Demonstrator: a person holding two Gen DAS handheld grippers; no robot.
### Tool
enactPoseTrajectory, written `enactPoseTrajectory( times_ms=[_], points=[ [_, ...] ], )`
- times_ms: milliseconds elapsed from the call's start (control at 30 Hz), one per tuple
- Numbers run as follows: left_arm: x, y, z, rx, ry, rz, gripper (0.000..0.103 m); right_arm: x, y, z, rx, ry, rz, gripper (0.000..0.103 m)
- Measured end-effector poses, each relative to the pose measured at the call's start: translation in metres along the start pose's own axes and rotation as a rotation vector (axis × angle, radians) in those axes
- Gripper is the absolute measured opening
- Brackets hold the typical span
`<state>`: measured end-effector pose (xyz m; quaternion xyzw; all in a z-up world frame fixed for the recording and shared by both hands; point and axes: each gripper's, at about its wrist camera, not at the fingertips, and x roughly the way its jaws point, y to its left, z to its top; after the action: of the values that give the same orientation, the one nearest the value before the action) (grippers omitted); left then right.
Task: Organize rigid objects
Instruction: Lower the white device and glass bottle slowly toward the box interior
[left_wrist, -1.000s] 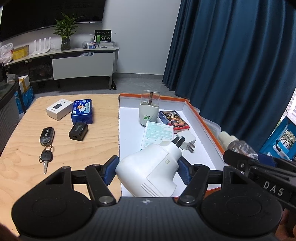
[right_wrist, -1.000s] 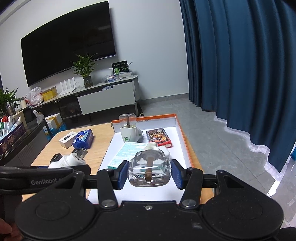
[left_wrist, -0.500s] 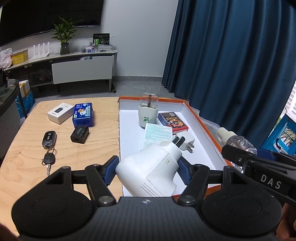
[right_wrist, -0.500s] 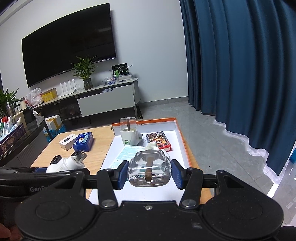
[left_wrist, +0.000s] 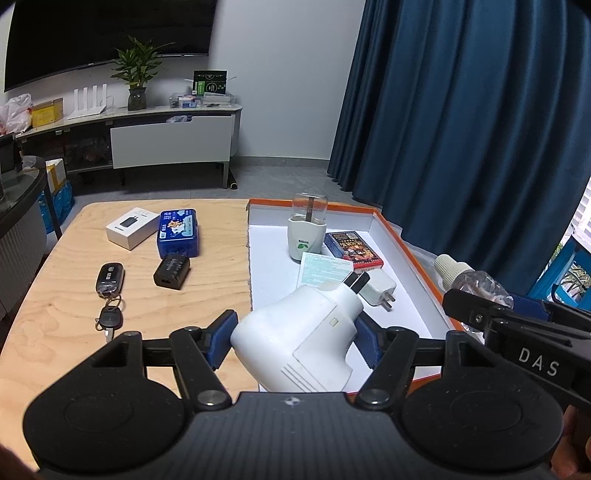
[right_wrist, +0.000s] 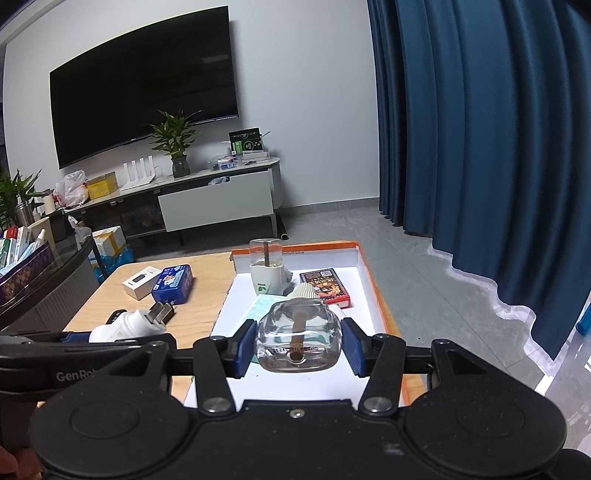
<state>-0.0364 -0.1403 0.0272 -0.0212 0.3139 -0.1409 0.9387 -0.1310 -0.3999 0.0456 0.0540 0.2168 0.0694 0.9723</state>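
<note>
Compared with one second ago, the wooden worktop (left_wrist: 129, 295) and the orange-rimmed white tray (left_wrist: 388, 229) look smaller and lower in both views, so both grippers have risen a little; the objects on them lie as before.

The left gripper (left_wrist: 293, 341) is still closed on the white plug-in device (left_wrist: 299, 339), its blue pads pressing both sides, the black prongs pointing toward the tray. It hangs above the tray's near left edge. The right gripper (right_wrist: 299, 349) keeps its pads tight on the clear glass bottle (right_wrist: 298, 341), which has a brown wick inside and is held above the near part of the tray.

In the tray stand a white diffuser with a clear top (left_wrist: 308, 230), a card box (left_wrist: 352, 249), a paper leaflet (left_wrist: 325, 267) and a small white charger (left_wrist: 378, 290). In the right wrist view the bottle hides the charger and most of the leaflet. The bottle's ribbed cap is clear only in the left wrist view (left_wrist: 448, 267).

On the worktop lie a blue tin (left_wrist: 179, 232), a white box (left_wrist: 131, 227), a black adapter (left_wrist: 171, 270) and a car key with a second key (left_wrist: 109, 277). The right wrist view does not show the keys, perhaps because the left gripper covers them.
</note>
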Motion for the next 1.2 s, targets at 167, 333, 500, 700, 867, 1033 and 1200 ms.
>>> enactPoseTrajectory(
  times_ms=[167, 333, 500, 700, 867, 1033, 1200],
  points=[
    [-0.0009, 0.0032, 0.0001, -0.005, -0.003, -0.002, 0.068, -0.0031, 0.0047, 0.0007, -0.013, -0.001, 0.001, 0.060],
    [-0.0019, 0.0040, -0.0001, -0.006, -0.004, -0.006, 0.068, -0.0042, 0.0048, 0.0022, -0.017, -0.004, -0.001, 0.060],
    [-0.0024, 0.0054, 0.0003, -0.008, -0.007, -0.006, 0.068, -0.0040, 0.0050, 0.0022, -0.017, -0.004, 0.000, 0.060],
    [-0.0025, 0.0062, 0.0007, -0.010, -0.008, -0.003, 0.068, -0.0056, 0.0069, 0.0017, -0.017, -0.005, -0.001, 0.060],
    [-0.0024, 0.0056, -0.0002, -0.007, -0.006, -0.004, 0.068, -0.0061, 0.0064, 0.0035, -0.012, -0.005, -0.001, 0.060],
    [-0.0019, 0.0048, -0.0014, -0.006, -0.002, 0.001, 0.068, -0.0054, 0.0062, 0.0038, -0.013, -0.002, 0.001, 0.060],
    [-0.0002, 0.0033, -0.0018, -0.007, 0.003, 0.007, 0.068, -0.0054, 0.0063, 0.0036, -0.012, -0.001, 0.001, 0.060]
  ],
)
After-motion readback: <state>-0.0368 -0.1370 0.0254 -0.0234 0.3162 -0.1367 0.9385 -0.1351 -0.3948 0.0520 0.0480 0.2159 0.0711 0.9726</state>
